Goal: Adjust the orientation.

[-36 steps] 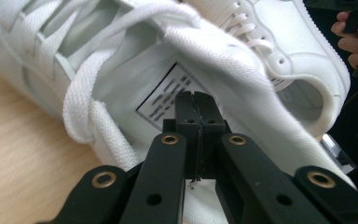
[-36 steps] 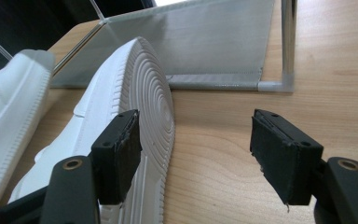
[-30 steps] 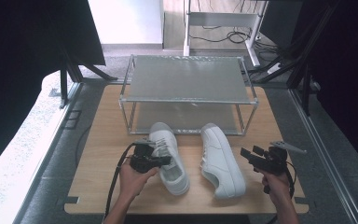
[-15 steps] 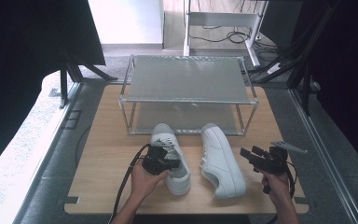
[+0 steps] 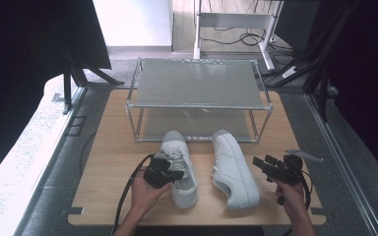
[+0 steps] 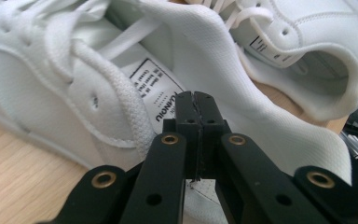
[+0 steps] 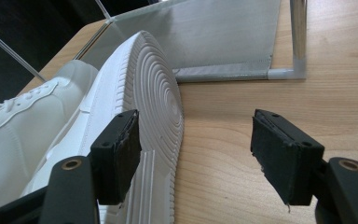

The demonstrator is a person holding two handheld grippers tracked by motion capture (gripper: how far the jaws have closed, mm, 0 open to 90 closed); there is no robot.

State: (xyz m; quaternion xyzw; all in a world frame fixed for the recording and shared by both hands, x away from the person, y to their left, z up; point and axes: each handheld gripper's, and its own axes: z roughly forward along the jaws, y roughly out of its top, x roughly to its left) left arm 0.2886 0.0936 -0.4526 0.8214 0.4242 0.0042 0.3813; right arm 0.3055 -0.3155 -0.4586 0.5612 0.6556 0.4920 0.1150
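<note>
- Your left gripper (image 5: pixel 174 174) sits on the left white lace-up shoe (image 5: pixel 179 167), over its open top near the heel.
- In the left gripper view its two black jaws are pressed tight together. A bit of the shoe's soft white tongue or lining (image 6: pixel 223 70) seems to be pinched between them, but the tips hide the spot, so you cannot be sure.
- That shoe lies flat on the light wooden table (image 5: pixel 108 162). Its toe points away from you, toward the metal shoe rack with two grey shelves (image 5: pixel 197 83). Its heel is close to your left hand (image 5: pixel 145 194).
- The long way of the shoe runs from you straight to the rack, so a push or lift forward sends it toe first to the low shelf.
- The right white shoe (image 5: pixel 232 167) lies just beside the first one, tipped over on its side. Its ribbed sole (image 7: pixel 161 112) faces your right gripper (image 5: pixel 271 167).
- Your right gripper is spread wide and holds nothing. It is near that shoe's sole, a little to the right of it, not touching.
- Your left hand is nearer the left shoe. Your right hand is nearer the tipped shoe.
</note>
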